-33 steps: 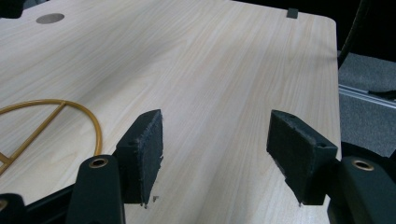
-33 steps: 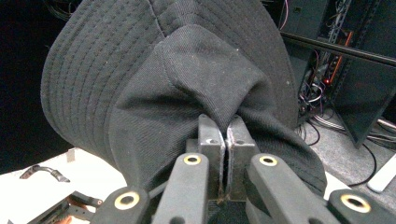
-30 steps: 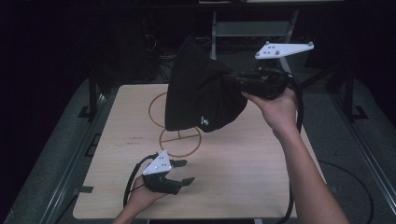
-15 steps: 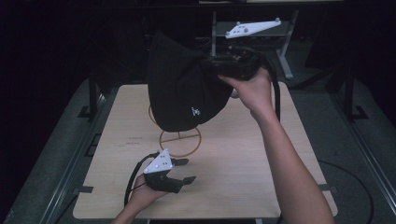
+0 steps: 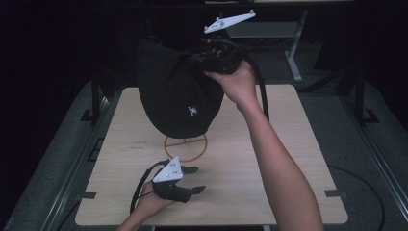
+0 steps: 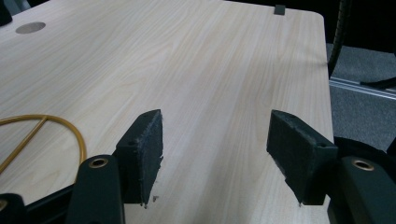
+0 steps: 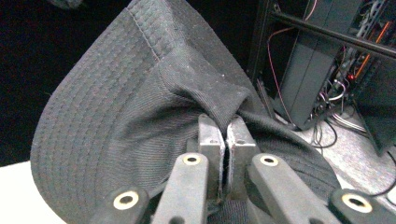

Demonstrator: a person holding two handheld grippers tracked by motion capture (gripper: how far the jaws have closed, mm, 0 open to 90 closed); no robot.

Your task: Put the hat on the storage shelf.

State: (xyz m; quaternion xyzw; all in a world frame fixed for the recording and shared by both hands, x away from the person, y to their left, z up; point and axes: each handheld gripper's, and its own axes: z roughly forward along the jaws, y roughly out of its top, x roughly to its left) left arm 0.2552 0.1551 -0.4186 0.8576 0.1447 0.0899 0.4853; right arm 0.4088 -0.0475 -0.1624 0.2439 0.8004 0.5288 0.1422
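My black hat (image 5: 175,98) hangs in the air, down and to the left of the right gripper (image 5: 211,57), whose jaws are clamped on a fold of its fabric. My left gripper (image 5: 190,179), jaws apart and empty, rests low on the table (image 5: 288,159), well below the hat.

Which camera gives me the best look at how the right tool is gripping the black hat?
The right gripper view: its jaws sit shut on a bunched fold of the black hat, with the stitched brim spread to the left. The high view shows the whole hat hanging above the table from the right tool, but not the pinch itself.
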